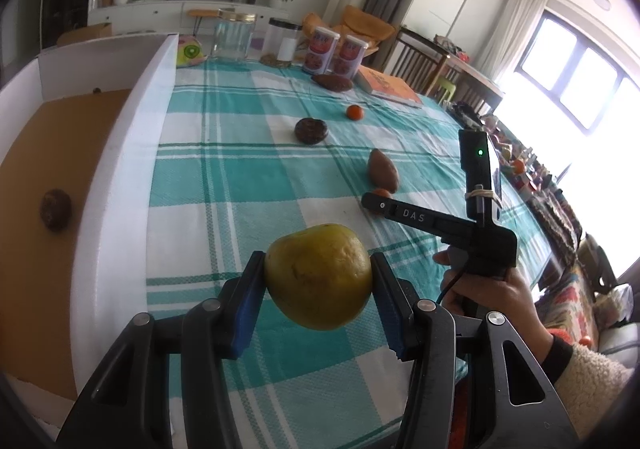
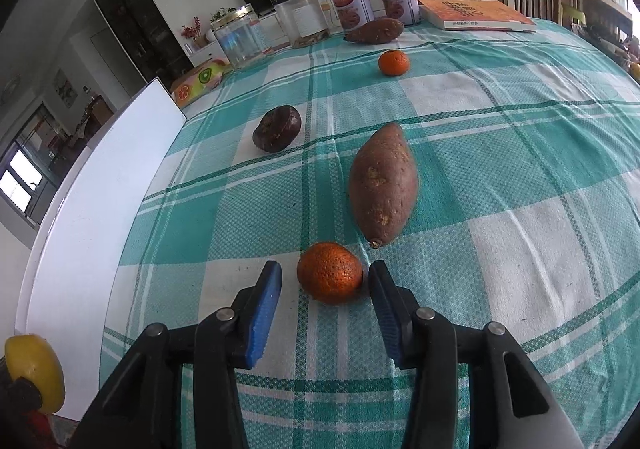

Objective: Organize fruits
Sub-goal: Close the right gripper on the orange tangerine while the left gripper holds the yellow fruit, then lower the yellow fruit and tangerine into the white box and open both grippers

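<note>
Left tongs (image 1: pixel 318 281) clamp a yellow fruit (image 1: pixel 319 276); right tongs (image 2: pixel 326 285), lettered "DAS", stand apart around an orange (image 2: pixel 330 273).

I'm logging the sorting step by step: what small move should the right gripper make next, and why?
Probably close the right gripper on the near mandarin. Its pads already flank the fruit on the tablecloth without pressing it, and the sweet potato lies just beyond, clear of the fingers. The left gripper already holds the yellow-green fruit.
</note>
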